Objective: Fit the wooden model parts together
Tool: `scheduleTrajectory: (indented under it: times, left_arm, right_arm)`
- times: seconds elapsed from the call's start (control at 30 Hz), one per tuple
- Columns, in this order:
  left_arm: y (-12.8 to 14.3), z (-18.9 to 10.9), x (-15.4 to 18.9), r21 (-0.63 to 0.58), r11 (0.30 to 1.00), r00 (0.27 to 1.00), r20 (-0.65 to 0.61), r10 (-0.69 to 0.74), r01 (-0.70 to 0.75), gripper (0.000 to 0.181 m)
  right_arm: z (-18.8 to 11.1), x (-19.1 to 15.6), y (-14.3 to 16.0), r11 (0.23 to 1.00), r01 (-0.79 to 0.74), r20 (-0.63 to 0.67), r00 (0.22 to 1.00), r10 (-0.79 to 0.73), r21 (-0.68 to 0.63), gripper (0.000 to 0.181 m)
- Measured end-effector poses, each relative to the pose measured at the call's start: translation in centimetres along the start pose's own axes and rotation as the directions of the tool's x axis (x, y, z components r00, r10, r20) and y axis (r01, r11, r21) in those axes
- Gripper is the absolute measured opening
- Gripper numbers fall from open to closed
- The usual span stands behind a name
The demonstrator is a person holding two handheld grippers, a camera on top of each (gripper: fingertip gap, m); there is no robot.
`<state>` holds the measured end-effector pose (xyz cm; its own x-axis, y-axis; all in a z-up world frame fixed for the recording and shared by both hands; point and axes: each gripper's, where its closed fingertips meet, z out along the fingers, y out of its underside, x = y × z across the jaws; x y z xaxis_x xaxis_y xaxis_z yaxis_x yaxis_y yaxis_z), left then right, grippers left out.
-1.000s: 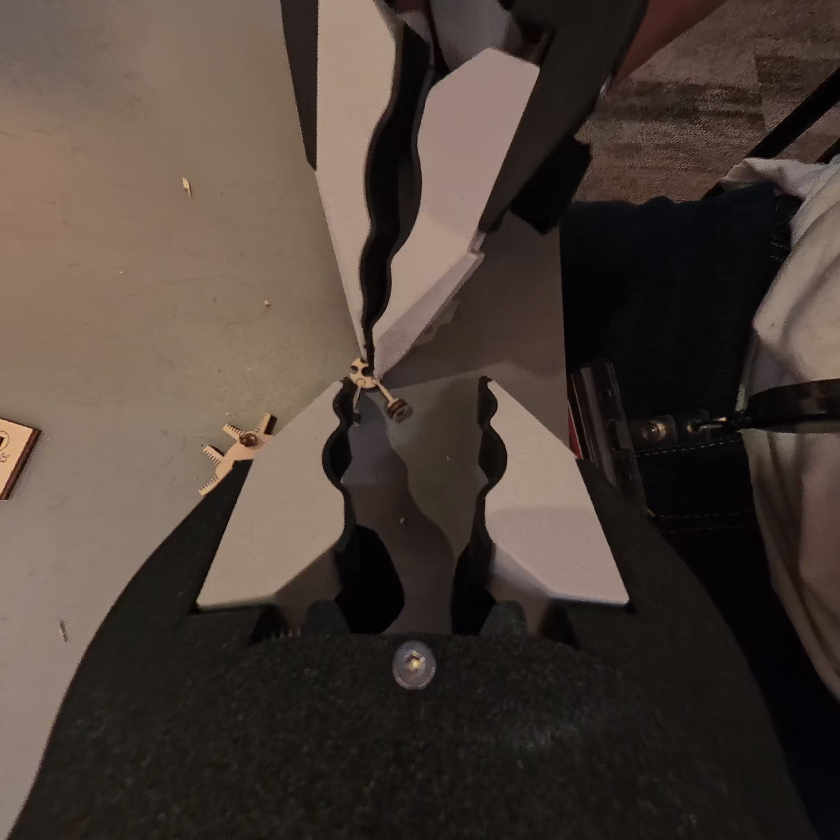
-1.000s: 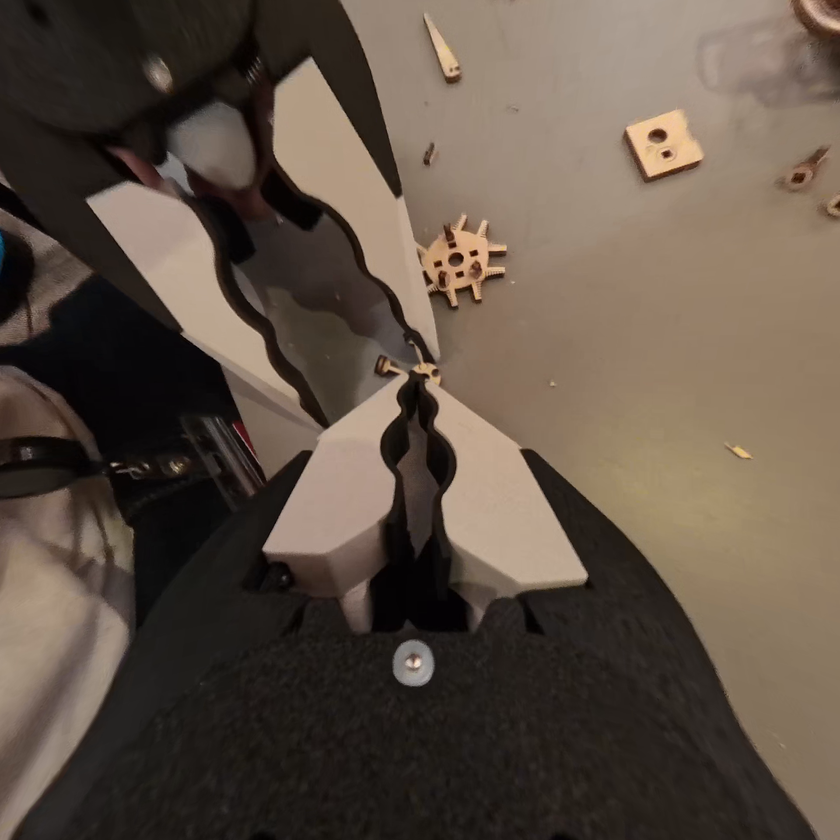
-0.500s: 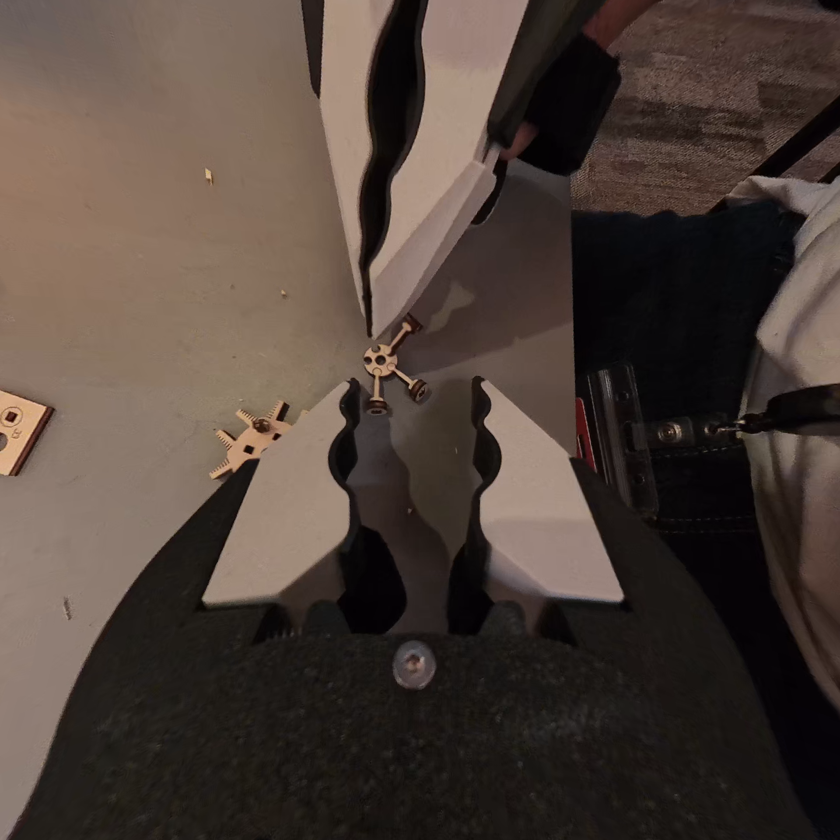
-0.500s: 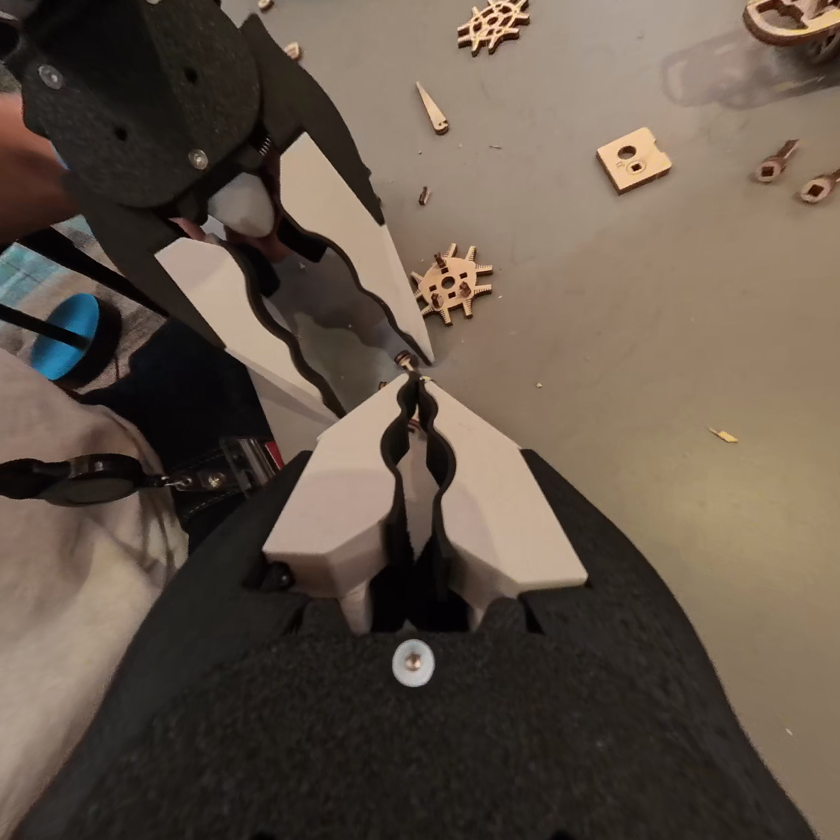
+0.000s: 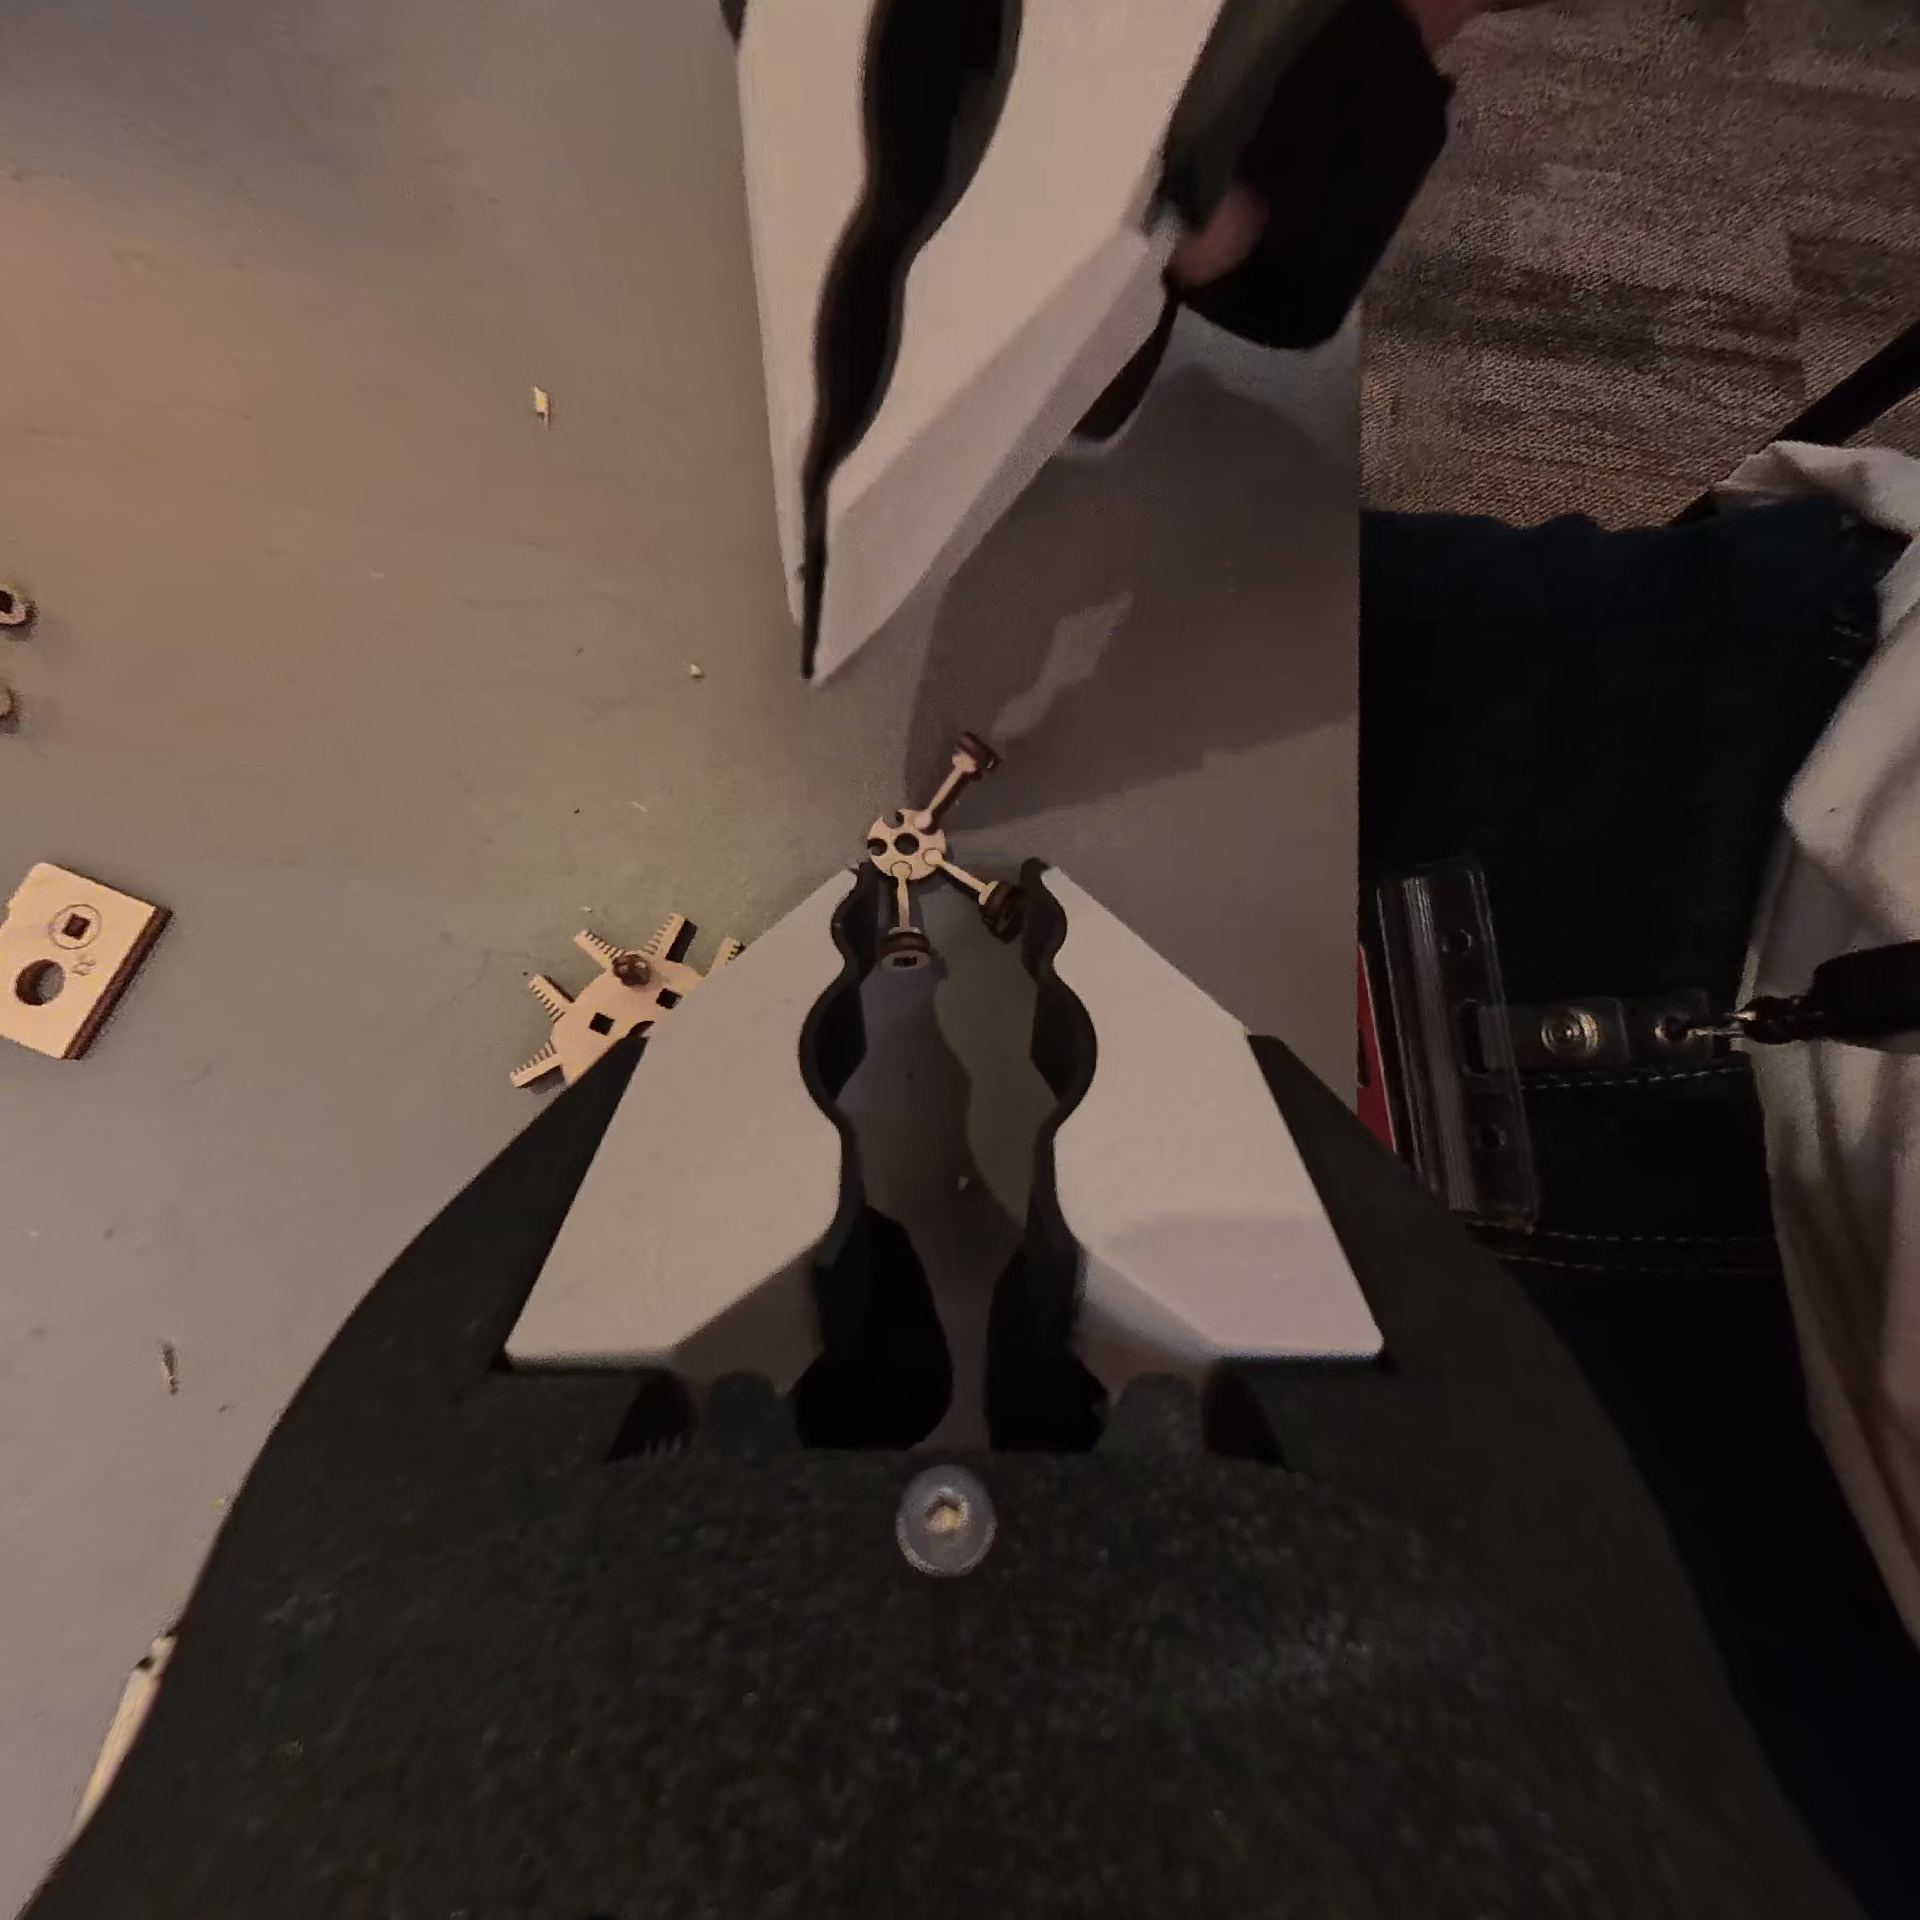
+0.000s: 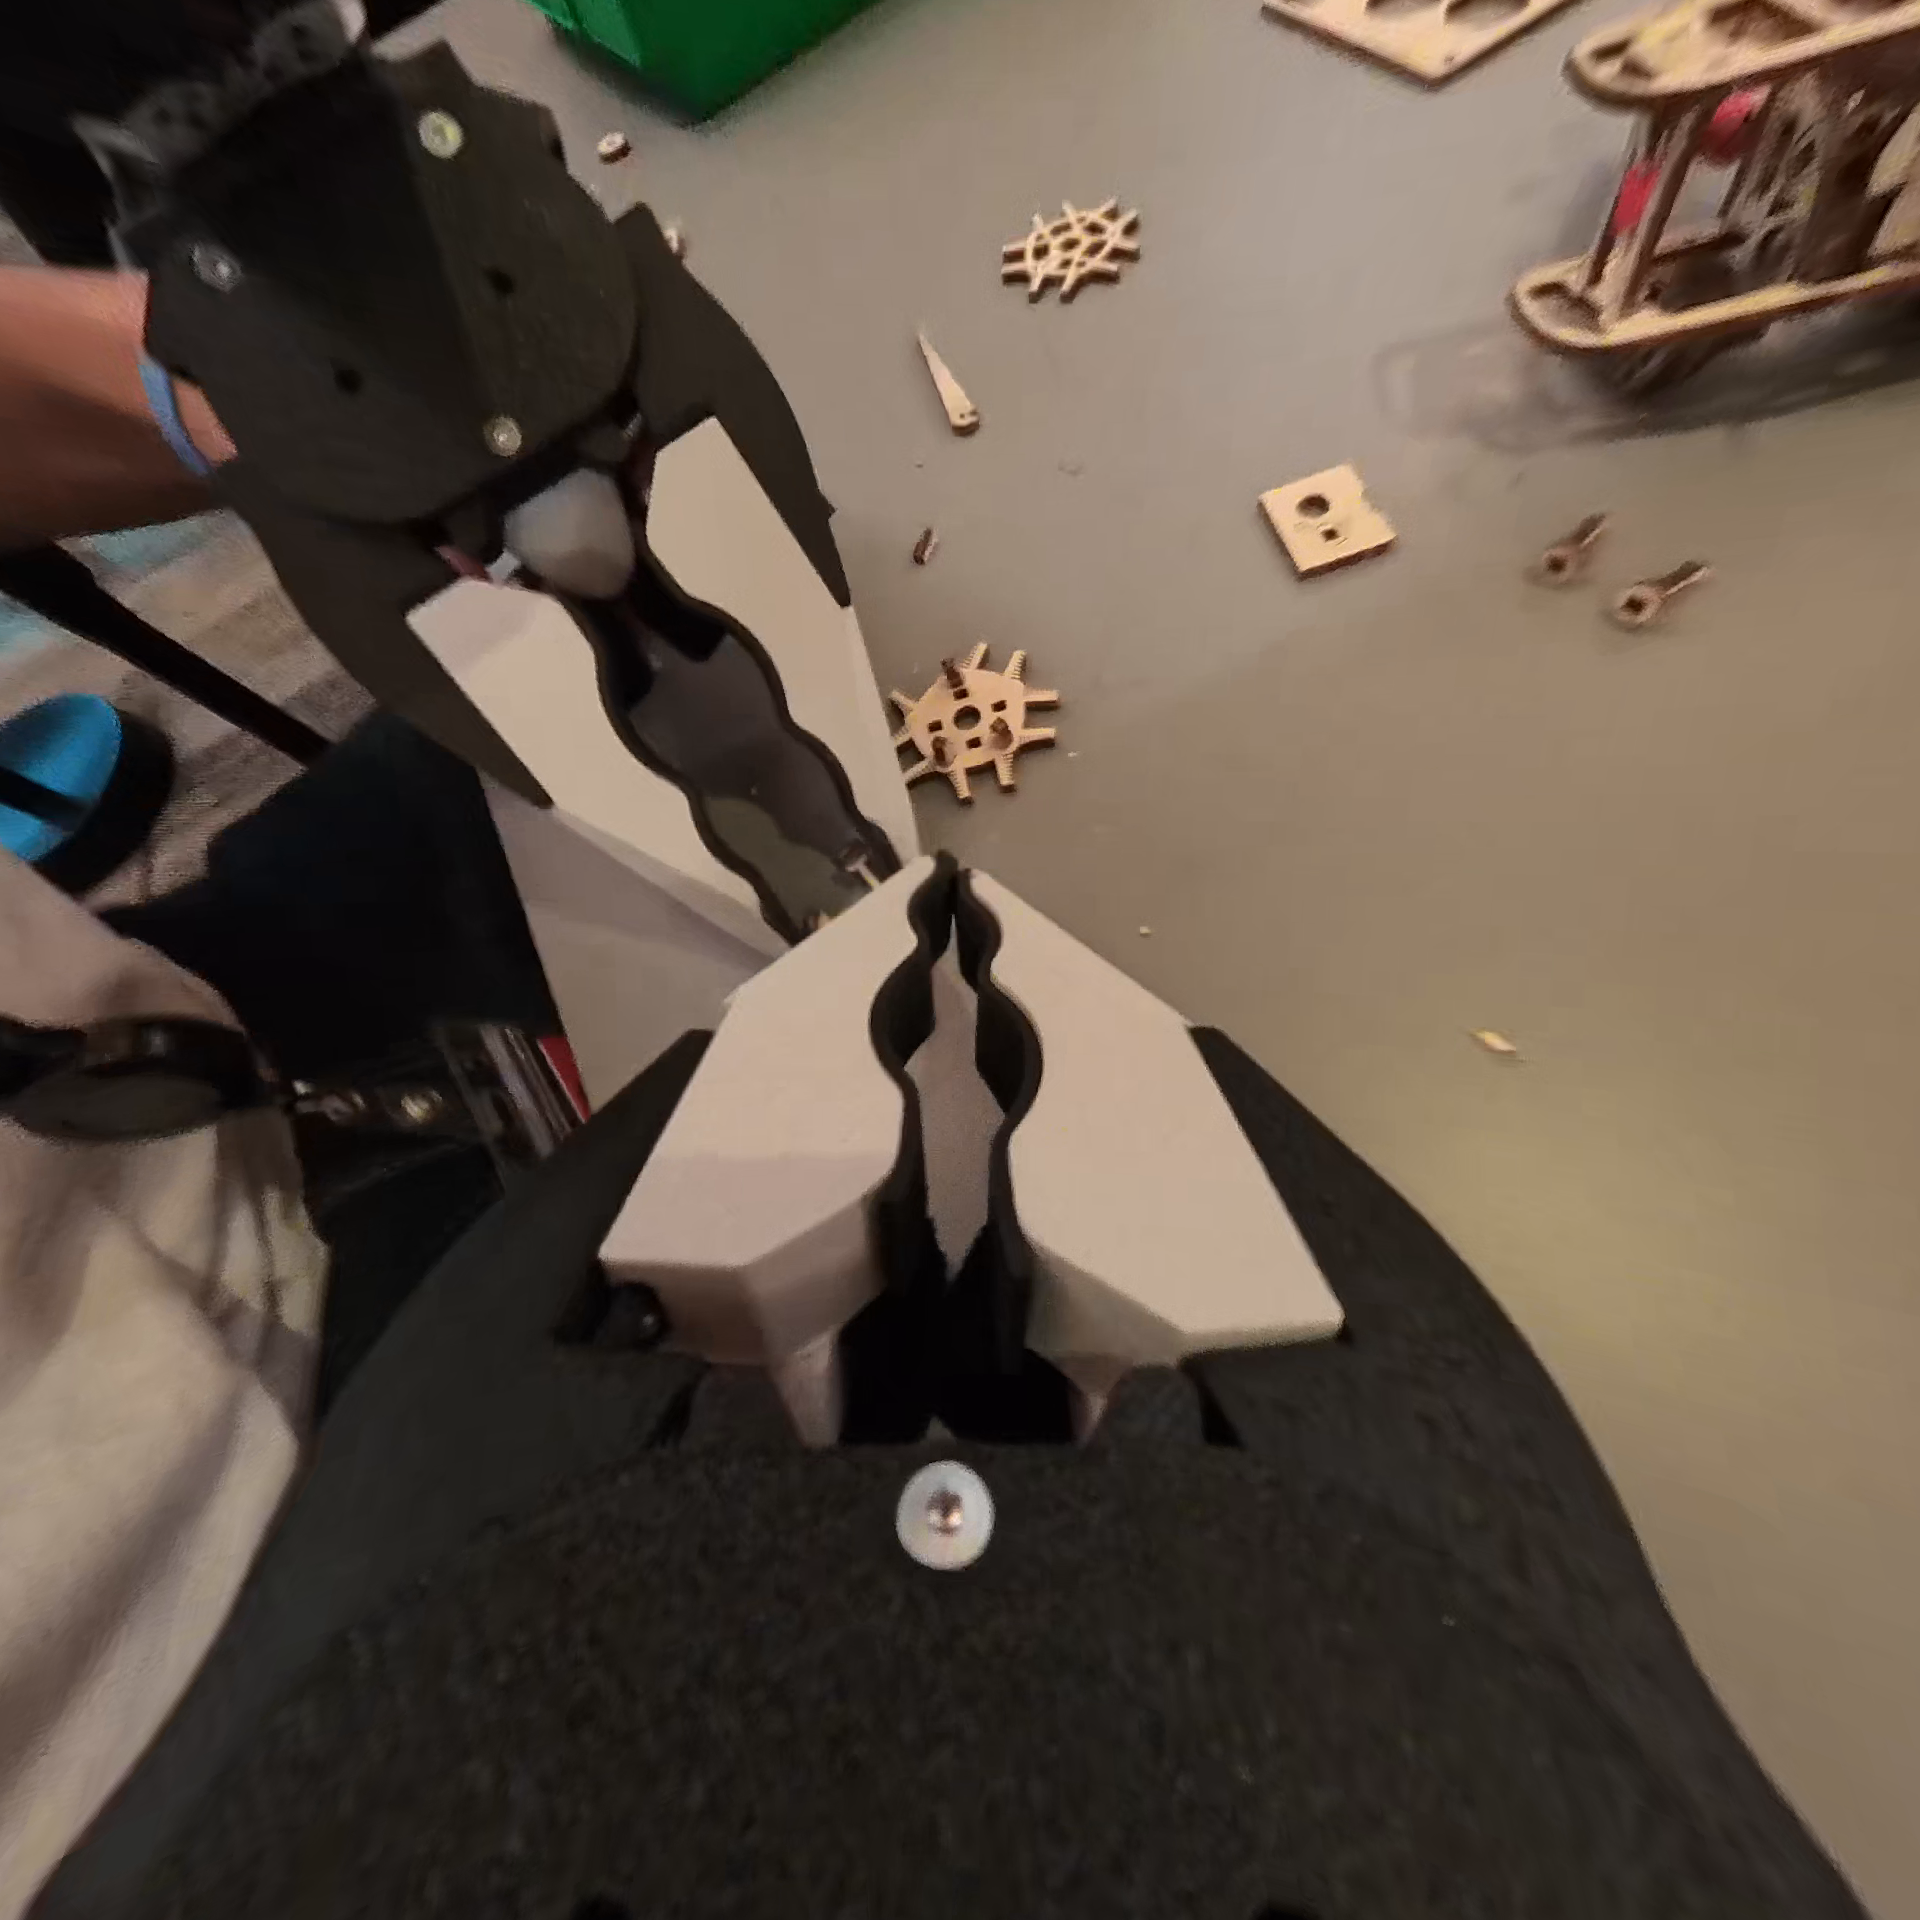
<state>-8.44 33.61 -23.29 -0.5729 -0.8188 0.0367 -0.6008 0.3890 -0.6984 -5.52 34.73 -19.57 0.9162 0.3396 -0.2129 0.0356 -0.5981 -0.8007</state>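
Observation:
A small wooden hub with three knobbed spokes lies on the grey table near its right edge. My left gripper is open. Its fingertips flank the hub, and two of the spokes reach into the gap between the fingers. My right gripper is shut and empty. In the left wrist view the right gripper hangs above and beyond the hub, clear of it. In the right wrist view the left gripper stands just ahead to the left, and the hub is almost hidden.
A toothed wooden plate lies just left of my left finger, and it also shows in the right wrist view. A square plate, small levers, a lattice wheel, a wooden frame model and a green box lie farther off. A person sits at the table edge. The grippers' ends are close to 5 cm from one another.
My right gripper has let go of the spoked hub and drawn back from it. The hub now lies on the table. My left gripper's fingers have narrowed around it.

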Motion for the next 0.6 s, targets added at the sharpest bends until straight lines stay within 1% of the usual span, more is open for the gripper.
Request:
scheduleTrajectory:
  times: [0.03, 0.1, 0.17, 0.2, 0.23, 0.27, 0.3, 0.37, 0.47, 0.57, 0.6]
  left_arm:
    - [0.0, 0.0, 0.0, 0.004, 1.0, 1.0, -0.008, -0.014, 0.014, 0.025]
    - [-0.2, 0.0, 0.0, 0.012, 0.998, 0.997, -0.037, -0.069, 0.069, 0.024]
    - [-0.4, -0.1, 0.3, 0.018, 0.988, 0.983, -0.104, -0.153, 0.156, 0.025]
    - [-0.6, -0.2, 0.5, 0.023, 0.978, 0.968, -0.148, -0.203, 0.209, 0.025]
    - [-0.9, -0.4, 0.8, 0.028, 0.964, 0.946, -0.201, -0.253, 0.264, 0.016]
    - [-1.3, -0.8, 1.2, 0.035, 0.948, 0.919, -0.261, -0.296, 0.316, 0.016]
    - [-1.7, -1.1, 1.4, 0.04, 0.932, 0.891, -0.312, -0.332, 0.361, 0.016]
    - [-2.5, -1.9, 1.9, 0.056, 0.913, 0.854, -0.381, -0.354, 0.403, 0.016]
    - [-2.2, -2.1, 1.4, 0.048, 0.912, 0.858, -0.36, -0.365, 0.408, 0.016]
    - [-2.1, -2.1, 1.8, 0.05, 0.913, 0.856, -0.372, -0.36, 0.405, 0.016]
    - [-2.2, -2.1, 2.1, 0.05, 0.912, 0.851, -0.383, -0.358, 0.406, 0.016]
  right_arm:
    - [-0.3, -0.1, 0.2, 0.999, 0.051, 0.006, 0.999, -0.051, 0.001, 0.0]
    - [-0.5, -0.7, 1.1, 0.985, 0.17, 0.023, 0.985, -0.17, -0.008, 0.006]
    - [-0.3, -1.8, 1.9, 0.959, 0.284, 0.035, 0.958, -0.284, -0.013, 0.018]
    - [-0.1, -2.1, 2.0, 0.945, 0.325, 0.02, 0.946, -0.324, -0.026, 0.022]
    - [0.1, -2.2, 2.1, 0.931, 0.361, 0.0, 0.932, -0.362, -0.047, 0.028]
    - [0.1, -2.5, 2.3, 0.915, 0.397, -0.013, 0.917, -0.399, -0.075, 0.029]
    - [0.1, -2.5, 2.3, 0.894, 0.435, -0.037, 0.897, -0.441, -0.11, 0.029]
    - [-0.1, -2.4, 2.3, 0.842, 0.511, -0.079, 0.845, -0.529, -0.171, 0.027]
    - [-0.6, -2.2, 2.2, 0.78, 0.593, -0.126, 0.774, -0.621, -0.2, 0.019]
    - [-1.2, -1.7, 1.6, 0.79, 0.588, -0.184, 0.769, -0.612, -0.174, 0.02]
    - [-1.2, -2.1, 1.6, 0.798, 0.581, -0.168, 0.78, -0.602, -0.16, 0.021]
